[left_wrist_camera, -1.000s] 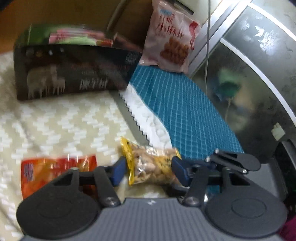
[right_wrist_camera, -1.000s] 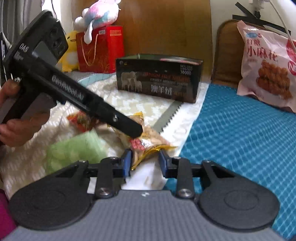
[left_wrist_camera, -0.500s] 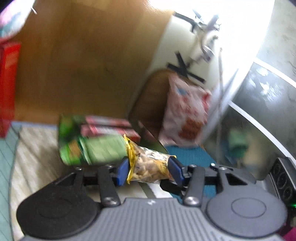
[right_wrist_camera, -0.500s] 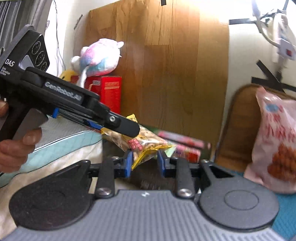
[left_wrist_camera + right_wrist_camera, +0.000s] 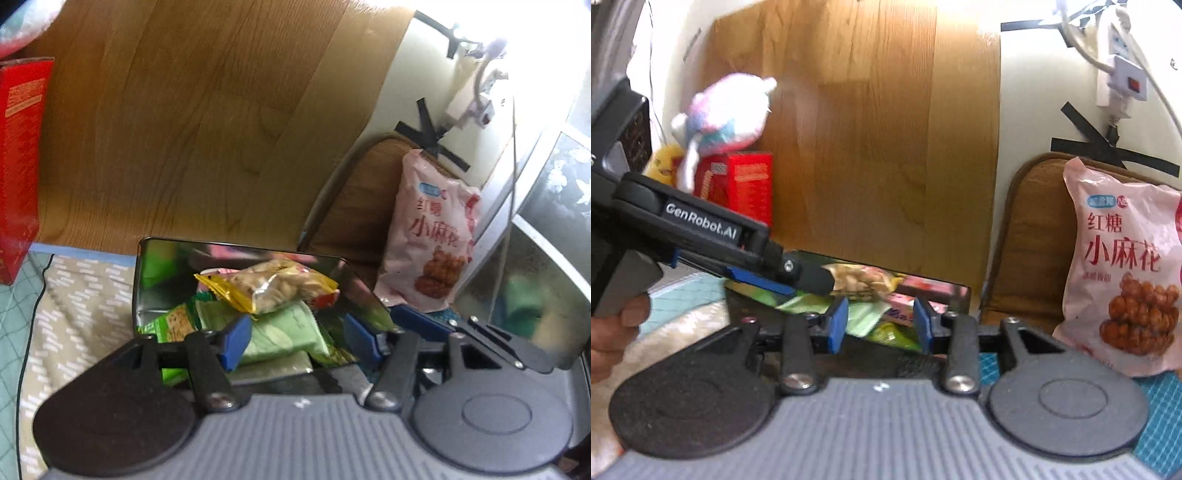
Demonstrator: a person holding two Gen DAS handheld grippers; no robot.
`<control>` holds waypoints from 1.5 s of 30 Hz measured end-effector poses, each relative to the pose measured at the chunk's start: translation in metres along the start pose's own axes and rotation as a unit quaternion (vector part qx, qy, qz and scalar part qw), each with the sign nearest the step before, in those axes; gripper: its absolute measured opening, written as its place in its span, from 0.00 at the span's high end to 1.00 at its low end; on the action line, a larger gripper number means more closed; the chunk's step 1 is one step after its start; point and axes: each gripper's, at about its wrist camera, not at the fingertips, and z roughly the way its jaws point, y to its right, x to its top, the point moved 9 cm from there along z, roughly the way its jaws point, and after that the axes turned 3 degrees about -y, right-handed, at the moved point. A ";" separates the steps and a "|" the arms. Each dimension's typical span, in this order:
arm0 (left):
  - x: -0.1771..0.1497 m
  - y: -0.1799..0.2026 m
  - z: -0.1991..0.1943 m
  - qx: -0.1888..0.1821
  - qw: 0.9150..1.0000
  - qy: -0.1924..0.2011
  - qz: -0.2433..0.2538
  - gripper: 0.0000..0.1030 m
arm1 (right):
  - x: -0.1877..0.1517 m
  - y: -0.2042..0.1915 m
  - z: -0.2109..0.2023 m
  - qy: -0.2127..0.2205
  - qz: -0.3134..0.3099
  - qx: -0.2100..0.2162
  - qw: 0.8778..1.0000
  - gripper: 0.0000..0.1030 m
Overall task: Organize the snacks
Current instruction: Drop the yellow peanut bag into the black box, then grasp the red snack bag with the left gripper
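Left wrist view: the left gripper point(image 5: 293, 341), which clamped the yellow peanut packet point(image 5: 269, 286) half a second ago, is opening with nothing between its pads. The packet lies above it at frame centre, atop green packets point(image 5: 284, 332) inside the open box point(image 5: 147, 280).

Right wrist view: the right gripper point(image 5: 881, 325), earlier pinching the packet's end, is opening, empty. The packet point(image 5: 860, 282) sits just above it in the box point(image 5: 960, 295), beside the left gripper's point(image 5: 812, 278) tip.

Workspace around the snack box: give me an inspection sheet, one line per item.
Surface: patterned beige blanket and blue quilted mat.
Job's things: open snack box holding green packets; yellow peanut packet lies on top, released.
Clutter: pink fried-dough-twist bag, red carton, plush toy.
Grippers: left hand-held gripper opening, nothing between its pads; right hand-held gripper opening, empty; a hand holds the left one.
Cables: white power strip with cord on the wall.
Surroundings: wooden headboard, brown cushion.
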 end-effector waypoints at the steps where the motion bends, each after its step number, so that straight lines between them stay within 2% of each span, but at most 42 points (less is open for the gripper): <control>1: -0.002 0.001 -0.008 -0.006 1.000 0.006 -0.002 0.44 | -0.004 -0.004 -0.007 -0.005 0.013 0.016 1.000 0.56; 4: -0.011 0.002 -0.039 -0.015 1.000 0.024 -0.007 0.44 | -0.026 -0.021 -0.015 -0.053 0.061 0.092 0.992 0.53; 6: -0.023 -0.003 -0.059 -0.019 0.999 0.029 -0.016 0.39 | -0.049 -0.033 -0.018 -0.100 0.091 0.129 0.982 0.53; 10: -0.070 -0.023 -0.085 -0.019 0.999 -0.002 -0.050 0.39 | -0.086 -0.050 -0.022 -0.175 0.142 0.167 0.960 0.53; 13: -0.105 -0.037 -0.096 -0.015 0.997 -0.031 -0.076 0.39 | -0.099 -0.057 -0.027 -0.198 0.195 0.196 0.940 0.52; 18: -0.148 -0.043 -0.099 -0.033 0.992 -0.067 -0.099 0.38 | -0.096 -0.076 -0.024 -0.207 0.225 0.221 0.926 0.54; 19: -0.150 -0.040 -0.101 -0.033 0.993 -0.059 -0.092 0.37 | -0.095 -0.082 -0.022 -0.209 0.226 0.222 0.925 0.56; 21: -0.153 -0.035 -0.103 -0.035 0.994 -0.056 -0.084 0.31 | -0.091 -0.090 -0.020 -0.208 0.214 0.210 0.931 0.56; 22: -0.153 -0.034 -0.103 -0.038 0.994 -0.054 -0.087 0.29 | -0.090 -0.092 -0.019 -0.206 0.211 0.203 0.934 0.61; 23: -0.153 -0.035 -0.103 -0.042 0.994 -0.050 -0.091 0.27 | -0.089 -0.094 -0.018 -0.204 0.210 0.195 0.936 0.66; 24: -0.154 -0.036 -0.104 -0.044 0.993 -0.047 -0.096 0.28 | -0.090 -0.093 -0.019 -0.201 0.207 0.185 0.940 0.83; 27: -0.154 -0.041 -0.109 -0.037 0.993 -0.040 -0.102 0.27 | -0.089 -0.094 -0.023 -0.190 0.221 0.198 0.936 0.88; 29: -0.155 -0.038 -0.111 -0.070 0.990 -0.048 -0.117 0.27 | -0.084 -0.096 -0.031 -0.173 0.207 0.195 0.943 0.89; 30: -0.155 -0.038 -0.112 -0.074 0.989 -0.046 -0.122 0.25 | -0.079 -0.101 -0.035 -0.162 0.192 0.197 0.948 0.90; 32: -0.155 -0.041 -0.116 -0.061 0.990 -0.040 -0.118 0.25 | -0.072 -0.112 -0.043 -0.141 0.142 0.193 0.961 0.90; 34: -0.155 -0.046 -0.118 -0.048 0.991 -0.036 -0.123 0.24 | -0.068 -0.121 -0.046 -0.133 0.110 0.198 0.965 0.90; 38: -0.154 -0.058 -0.128 -0.060 0.987 -0.019 -0.151 0.21 | -0.073 -0.130 -0.033 -0.159 0.115 0.217 0.956 0.89; 39: -0.154 -0.061 -0.127 -0.060 0.986 -0.019 -0.156 0.23 | -0.077 -0.131 -0.026 -0.170 0.123 0.217 0.953 0.86; 41: -0.156 -0.064 -0.126 -0.062 0.985 -0.019 -0.161 0.24 | -0.081 -0.129 -0.018 -0.179 0.139 0.218 0.949 0.85; 45: -0.155 -0.063 -0.128 -0.053 0.987 -0.020 -0.149 0.22 | -0.078 -0.104 -0.016 -0.184 0.234 0.252 0.921 0.90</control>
